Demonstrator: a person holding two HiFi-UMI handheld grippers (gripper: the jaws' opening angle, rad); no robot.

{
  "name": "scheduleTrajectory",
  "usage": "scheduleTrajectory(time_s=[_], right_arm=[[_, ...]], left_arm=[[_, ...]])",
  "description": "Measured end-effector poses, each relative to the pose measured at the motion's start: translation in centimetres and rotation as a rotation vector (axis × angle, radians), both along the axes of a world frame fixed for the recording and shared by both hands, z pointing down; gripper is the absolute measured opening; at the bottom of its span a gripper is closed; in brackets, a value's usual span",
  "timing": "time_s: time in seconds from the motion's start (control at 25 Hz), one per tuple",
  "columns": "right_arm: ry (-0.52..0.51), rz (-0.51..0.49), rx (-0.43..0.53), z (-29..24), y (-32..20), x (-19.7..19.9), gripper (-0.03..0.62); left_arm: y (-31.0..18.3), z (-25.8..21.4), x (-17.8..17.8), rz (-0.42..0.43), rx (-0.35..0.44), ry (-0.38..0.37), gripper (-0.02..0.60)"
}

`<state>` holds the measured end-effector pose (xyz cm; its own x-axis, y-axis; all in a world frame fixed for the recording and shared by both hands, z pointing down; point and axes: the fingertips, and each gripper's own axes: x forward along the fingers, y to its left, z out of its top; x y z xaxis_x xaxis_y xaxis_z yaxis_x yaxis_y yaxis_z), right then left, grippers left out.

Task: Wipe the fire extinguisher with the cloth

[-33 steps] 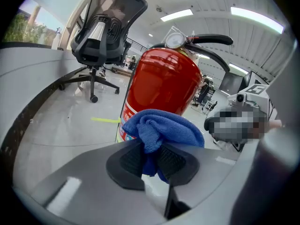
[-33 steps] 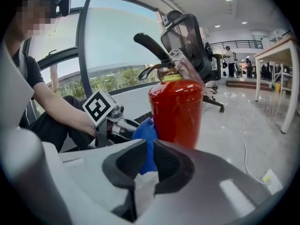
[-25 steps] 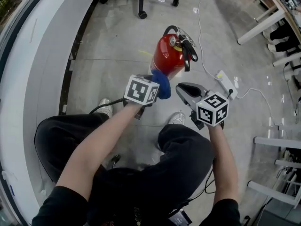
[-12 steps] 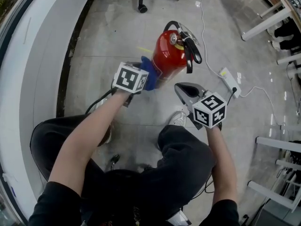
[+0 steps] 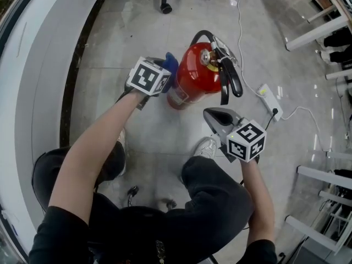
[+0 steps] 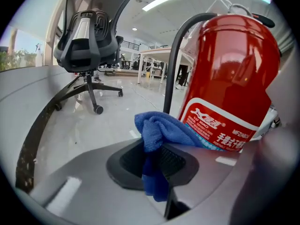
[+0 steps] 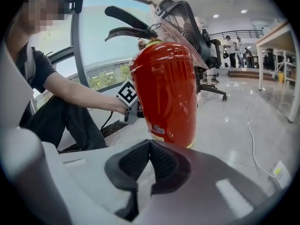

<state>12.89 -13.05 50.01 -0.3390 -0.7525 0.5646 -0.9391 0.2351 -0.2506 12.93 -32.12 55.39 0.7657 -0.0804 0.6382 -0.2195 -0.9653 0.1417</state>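
Note:
A red fire extinguisher (image 5: 193,76) with a black hose and handle stands on the grey floor; it fills the right of the left gripper view (image 6: 229,78) and the middle of the right gripper view (image 7: 166,86). My left gripper (image 5: 165,73) is shut on a blue cloth (image 6: 161,130), and the cloth rests against the cylinder's left side by its white label. In the head view the cloth (image 5: 170,64) shows just past the marker cube. My right gripper (image 5: 212,113) is shut with nothing in it, hanging just in front of the extinguisher's base.
A black office chair (image 6: 91,36) stands beyond the extinguisher. A white power strip (image 5: 268,97) and its cable lie on the floor to the right. White table legs (image 5: 313,32) stand at the far right. A curved grey wall (image 5: 38,92) runs along the left.
My left gripper has carried the cloth from the extinguisher's near side up and round to its left side. The right gripper has sunk slightly.

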Motion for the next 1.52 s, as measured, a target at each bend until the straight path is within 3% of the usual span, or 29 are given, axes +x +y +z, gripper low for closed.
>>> scheduleTrajectory(time_s=[0.2, 0.44, 0.8, 1.08, 1.36, 1.52], right_arm=[[-0.012, 0.009, 0.001, 0.3, -0.4, 0.8, 0.002], [-0.008, 0.0, -0.006, 0.3, -0.2, 0.7, 0.002], [0.001, -0.022, -0.012, -0.6, 0.6, -0.3, 0.002], [-0.002, -0.042, -0.009, -0.8, 1.0, -1.3, 0.002], [-0.013, -0.035, -0.013, -0.3, 0.5, -1.2, 0.002], [-0.013, -0.044, -0.021, -0.1, 0.3, -1.6, 0.002]], left_arm=[[-0.7, 0.3, 0.9, -0.017, -0.024, 0.035, 0.055], [0.1, 0.5, -0.7, -0.076, -0.055, 0.05, 0.054], [4.9, 2.0, -4.4, -0.209, -0.186, 0.082, 0.054], [8.7, 2.4, -5.4, -0.29, -0.259, 0.125, 0.054], [12.3, 4.1, -5.1, -0.25, -0.297, 0.072, 0.055], [11.7, 5.1, -5.1, -0.269, -0.292, 0.049, 0.055]])
